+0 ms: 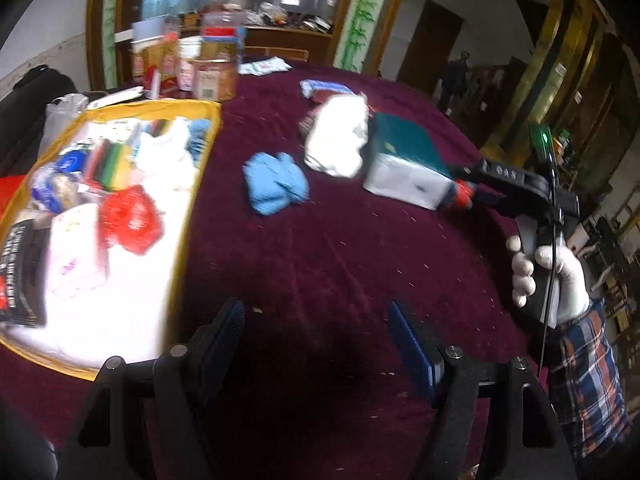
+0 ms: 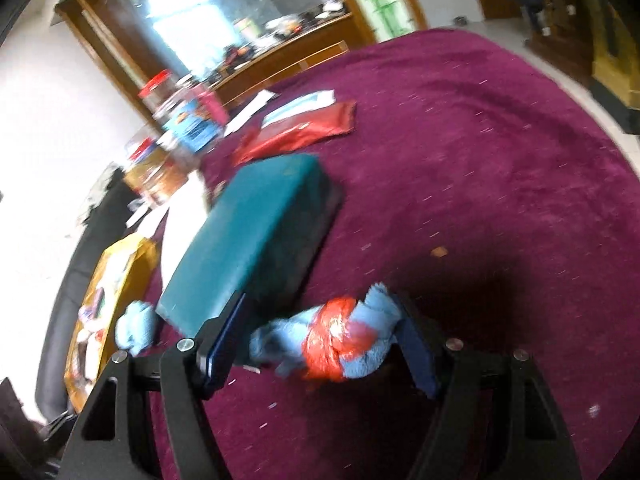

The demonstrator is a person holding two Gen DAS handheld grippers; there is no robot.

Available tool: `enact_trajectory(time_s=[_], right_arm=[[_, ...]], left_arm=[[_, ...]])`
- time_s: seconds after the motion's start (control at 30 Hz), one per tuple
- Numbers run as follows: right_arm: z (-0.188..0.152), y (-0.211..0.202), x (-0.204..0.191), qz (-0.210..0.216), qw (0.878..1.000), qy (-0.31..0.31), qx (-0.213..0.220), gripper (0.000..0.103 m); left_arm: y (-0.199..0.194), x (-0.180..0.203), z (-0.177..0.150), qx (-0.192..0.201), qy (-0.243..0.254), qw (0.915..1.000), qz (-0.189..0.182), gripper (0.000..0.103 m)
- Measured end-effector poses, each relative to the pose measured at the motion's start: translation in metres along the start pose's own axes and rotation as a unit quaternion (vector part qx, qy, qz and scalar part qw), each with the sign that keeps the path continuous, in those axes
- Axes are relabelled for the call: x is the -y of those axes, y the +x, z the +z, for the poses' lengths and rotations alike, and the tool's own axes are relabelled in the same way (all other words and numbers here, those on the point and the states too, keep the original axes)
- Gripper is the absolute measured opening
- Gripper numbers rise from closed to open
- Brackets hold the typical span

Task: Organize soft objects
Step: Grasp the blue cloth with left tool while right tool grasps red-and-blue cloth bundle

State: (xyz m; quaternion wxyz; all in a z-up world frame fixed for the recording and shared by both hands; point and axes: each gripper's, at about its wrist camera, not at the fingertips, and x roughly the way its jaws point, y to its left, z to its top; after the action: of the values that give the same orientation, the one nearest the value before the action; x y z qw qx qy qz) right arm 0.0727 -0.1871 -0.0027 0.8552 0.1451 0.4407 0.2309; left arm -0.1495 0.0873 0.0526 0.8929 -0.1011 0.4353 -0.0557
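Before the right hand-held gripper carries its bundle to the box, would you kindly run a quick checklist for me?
1. Right hand-held gripper holds blue bundle: ok.
2. Grip firm: cannot tell, blurred.
3. Left hand-held gripper open, empty: ok.
4. Yellow box has room: ok, white floor bare at the near end.
5. Teal box off the path: not ok, beside the bundle.

The left wrist view sits low over the maroon tablecloth [image 1: 320, 260], facing far across it toward the yellow-rimmed bin [image 1: 202, 184] at left. The right wrist view hovers nearer, tilted. Both share the teal box [image 1: 404, 148] [image 2: 256, 236] and blue cloth [image 1: 276, 184] [image 2: 136, 326].
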Motion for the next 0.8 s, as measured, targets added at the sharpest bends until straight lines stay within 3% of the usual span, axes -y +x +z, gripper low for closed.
enact_trajectory(time_s=[0.13, 0.23, 0.37, 0.57, 0.8], right_arm=[[-0.011, 0.004, -0.014, 0.029, 0.999, -0.025, -0.038, 0.071], [-0.014, -0.005, -0.015, 0.041, 0.998, -0.025, -0.035, 0.071], [-0.016, -0.006, -0.013, 0.022, 0.999, -0.026, -0.032, 0.071], [-0.019, 0.001, -0.022, -0.026, 0.997, -0.066, -0.035, 0.071], [-0.025, 0.006, -0.037, -0.074, 0.99, -0.121, -0.027, 0.071]], left_arm=[[0.005, 0.016, -0.002, -0.005, 0.024, 0.9997, -0.009, 0.077], [0.01, 0.015, 0.001, -0.007, 0.024, 0.9997, -0.005, 0.077], [0.015, 0.004, 0.018, 0.004, 0.01, 0.9997, 0.02, 0.077], [0.019, -0.006, 0.035, 0.02, -0.014, 0.9993, 0.028, 0.077], [0.039, -0.004, 0.05, 0.014, 0.028, 0.9954, 0.09, 0.077]])
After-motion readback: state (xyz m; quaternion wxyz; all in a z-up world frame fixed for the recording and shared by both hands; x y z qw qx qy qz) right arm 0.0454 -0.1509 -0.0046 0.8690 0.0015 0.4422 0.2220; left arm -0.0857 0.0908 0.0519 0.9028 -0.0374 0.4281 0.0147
